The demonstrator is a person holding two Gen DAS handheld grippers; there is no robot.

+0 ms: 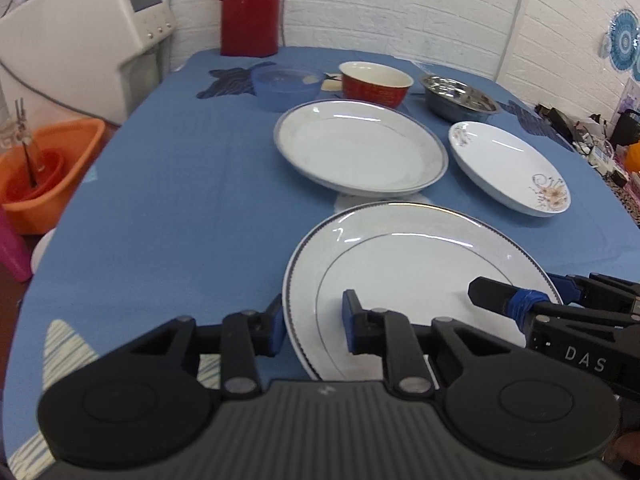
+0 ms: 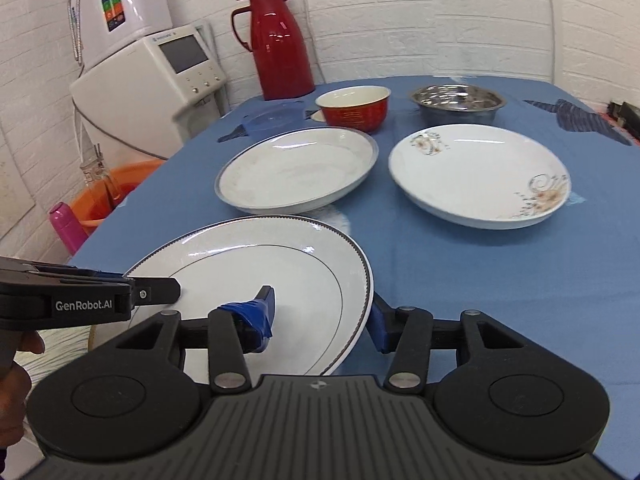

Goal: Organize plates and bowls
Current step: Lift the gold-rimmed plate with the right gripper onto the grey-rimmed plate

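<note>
A flat white plate with a dark beaded rim (image 1: 416, 264) (image 2: 256, 264) lies nearest on the blue tablecloth (image 1: 180, 200). My left gripper (image 1: 314, 326) is open and straddles its left rim, one finger outside the edge and one over the plate. Over the opposite rim my right gripper (image 2: 322, 320) is open in the same way. Behind it sit a deep white plate with a grey rim (image 1: 360, 148) (image 2: 296, 168) and a floral white plate (image 1: 508, 168) (image 2: 480, 176). Further back are a red bowl (image 1: 376, 84) (image 2: 354, 112), a steel bowl (image 1: 460, 98) (image 2: 456, 104) and a blue plastic bowl (image 1: 286, 88).
A red thermos jug (image 1: 250, 8) (image 2: 282, 40) stands at the table's far edge by the white brick wall. A white appliance (image 1: 80, 32) and an orange basin (image 1: 48, 168) are off the table's left side. Clutter lines the far right edge (image 1: 600, 148).
</note>
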